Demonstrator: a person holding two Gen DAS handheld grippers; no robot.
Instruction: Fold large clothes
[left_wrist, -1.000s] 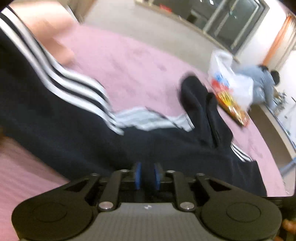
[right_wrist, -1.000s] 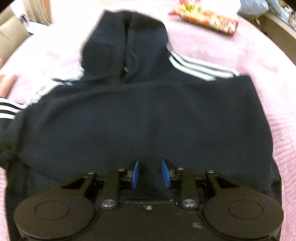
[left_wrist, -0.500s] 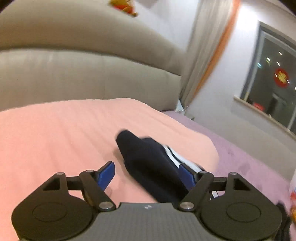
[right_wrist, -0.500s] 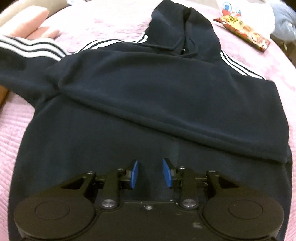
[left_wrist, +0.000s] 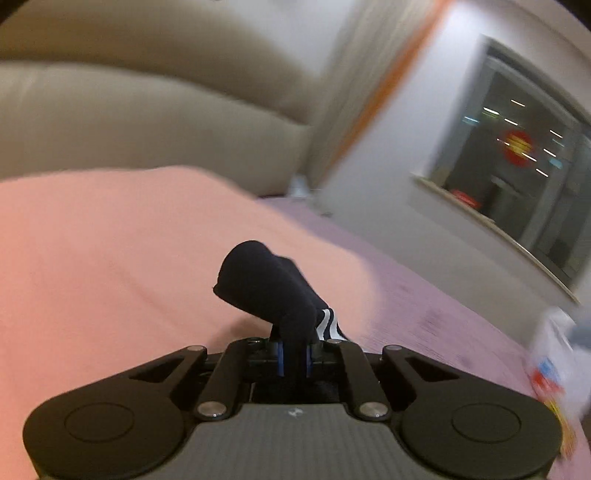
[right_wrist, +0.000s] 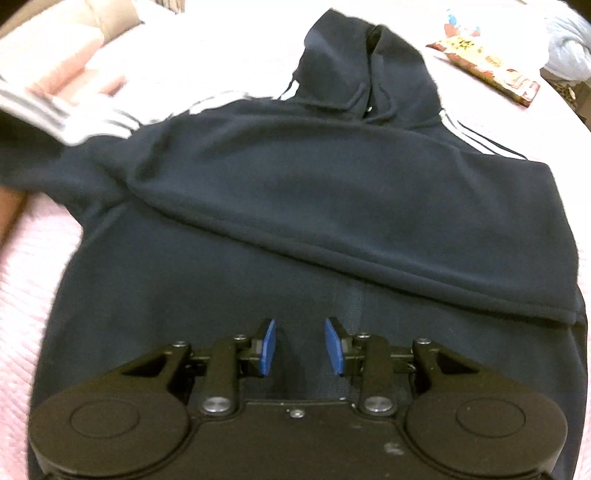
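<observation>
Hoodie (right_wrist: 332, 206) lies spread on the bed (right_wrist: 33, 258), hood (right_wrist: 362, 70) at the far end, one side already doubled over the body so a long folded edge runs slantwise across the chest. White stripes show at both shoulders.

Its sleeve cuff (left_wrist: 269, 291) sticks up out of the left claw (left_wrist: 293, 356), whose blue pads are pressed together on the cloth, the striped part trailing just behind. Beyond it sit a pink blanket (left_wrist: 110, 258) and a padded headboard (left_wrist: 129, 122).

The right claw (right_wrist: 300, 347) hovers low over the lower body of the hoodie with its pads apart and nothing between them.

The fabric looks like thick, soft fleece: limp, fairly heavy for its size, not slippery, and not at all fragile. It will probably sag and drag wherever it is unsupported, so a pinch on a doubled seam or ribbed band, such as the cuff or the hem, seems the surest hold; a single flat layer in mid-panel would likely bunch up.

A snack packet (right_wrist: 487, 70) lies beyond the hood, well apart from the hoodie.
</observation>
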